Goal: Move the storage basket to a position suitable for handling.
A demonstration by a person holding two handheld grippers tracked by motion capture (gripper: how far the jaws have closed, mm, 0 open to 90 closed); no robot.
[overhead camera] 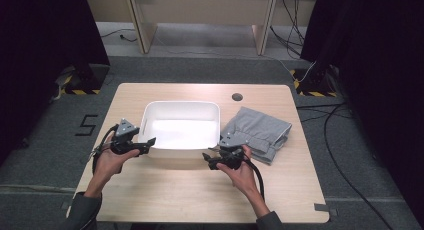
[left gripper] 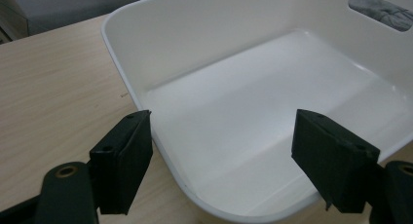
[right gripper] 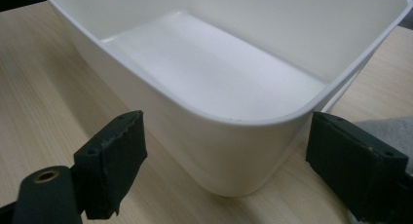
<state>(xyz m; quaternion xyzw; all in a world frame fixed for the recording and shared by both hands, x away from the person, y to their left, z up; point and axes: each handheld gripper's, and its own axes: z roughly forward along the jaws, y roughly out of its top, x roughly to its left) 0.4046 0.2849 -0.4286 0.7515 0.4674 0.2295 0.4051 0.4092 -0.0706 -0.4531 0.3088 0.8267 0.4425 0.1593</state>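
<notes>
- Two hand-held black two-jaw grippers flanked a white, rounded-corner rectangular plastic tub (overhead camera: 181,127) that sat near the middle of a pale wooden table (overhead camera: 200,200), its near wall toward the person.
- The left gripper (overhead camera: 149,141) was at the tub's near left corner. In the left gripper view its jaws stood apart, one outside the rim over the tabletop and one over the tub's interior, with neither pad pressing on the plastic.
- The right gripper (overhead camera: 206,157) was at the near right corner. In the right gripper view its jaws stood wide, straddling the rounded corner of the tub (right gripper: 234,136) without touching it.
- A folded grey cloth garment (overhead camera: 260,132) lay just beside the tub's right wall on the table.
- The tub held nothing, so it was probably light. Its thin walls looked stiff but likely to flex a little under a pinch, and the glossy surface (left gripper: 272,112) looked slippery.
- A sensible hold would be on the rolled rim, one jaw inside and one outside the wall, at matching spots on the two sides so the tub stays level.
- A cut-out handle slot (left gripper: 382,5) showed in the far wall, another possible hold.
</notes>
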